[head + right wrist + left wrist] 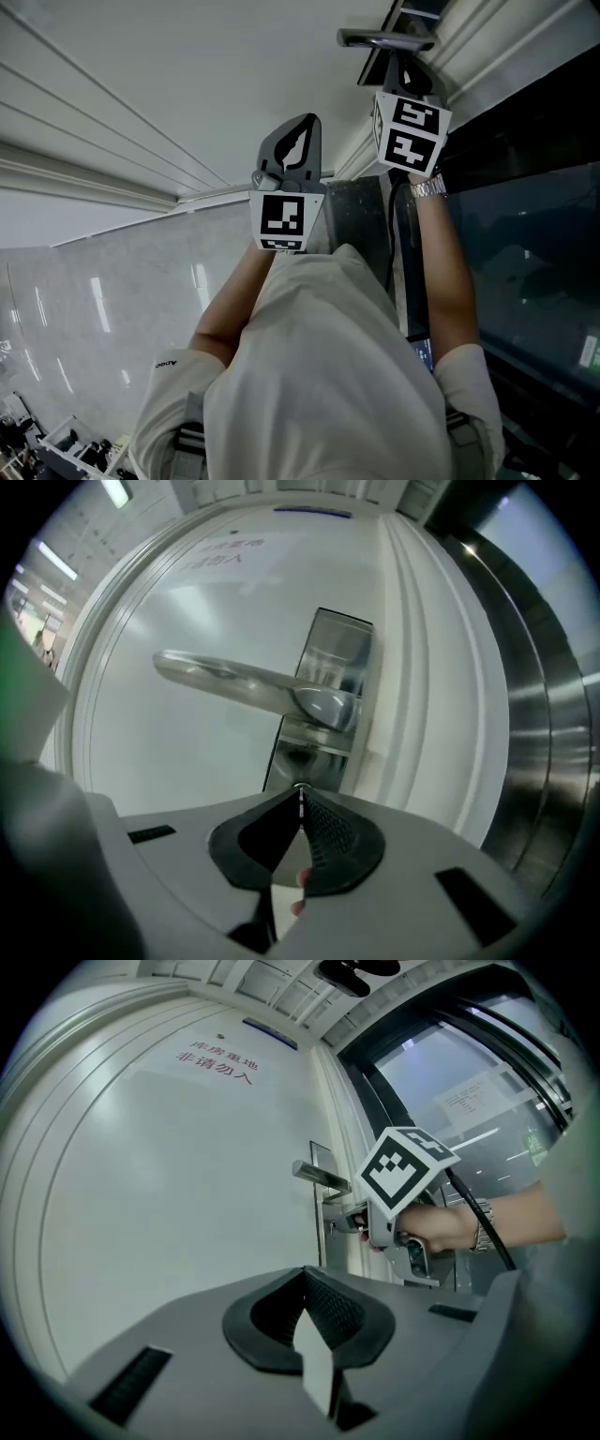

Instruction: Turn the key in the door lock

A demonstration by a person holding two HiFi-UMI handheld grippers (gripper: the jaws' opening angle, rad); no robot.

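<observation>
Right tool (300, 791) sits at the lock (298, 758), low centre of the right gripper view, just under the lever handle (244, 682) on the metal plate (330, 644). Its jaws are pressed together on a thin pale sliver at the tips, which reads as the key (300, 803) seen edge-on, right at the keyhole. Fingertip visible behind the jaws. In the left gripper view the same tool is centre right, nose against the plate, marker cube on top, hand gripping it, watch (480, 1230) on the wrist. Left tool (305, 1279) is in the lower middle of that view, jaws pressed together, nothing between them, clear of the white door (169, 1194). Red lettering (216, 1061) is on the door, upper left. A dark glass panel (525, 244) is at the right of the head view.
</observation>
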